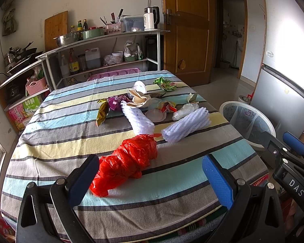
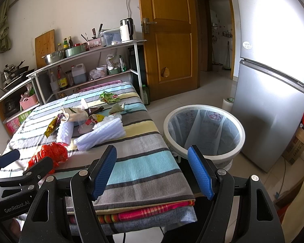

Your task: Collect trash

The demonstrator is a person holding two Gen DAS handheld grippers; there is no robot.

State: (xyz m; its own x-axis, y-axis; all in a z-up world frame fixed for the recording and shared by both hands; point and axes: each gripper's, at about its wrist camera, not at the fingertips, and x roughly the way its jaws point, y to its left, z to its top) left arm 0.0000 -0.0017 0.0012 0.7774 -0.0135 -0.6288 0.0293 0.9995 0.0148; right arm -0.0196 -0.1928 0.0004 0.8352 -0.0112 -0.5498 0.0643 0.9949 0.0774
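— On the near end of the striped bench (image 1: 56, 129), our closest piece of trash is the crumpled red plastic bag (image 1: 129, 158). Where does it lie from us?

— Straight ahead of our left claw (image 1: 150, 179), just beyond the fingertips and a little toward the left finger. That claw is spread wide and grasps nothing.

— And our right claw (image 2: 152, 172)?

— Also spread wide and empty, but it hangs over the bench's right edge, facing the lined bin (image 2: 204, 109) on the floor. From the right wrist view the bag sits well off to its left. So we judge the left claw the nearer one.

— Which way does the bag run?

— Its long axis runs diagonally: the flattened tail points at our left finger, the bulkier end points away and rightward, toward the white foam nets (image 1: 186, 125). Closing across the middle would call for a slight turn, we think.
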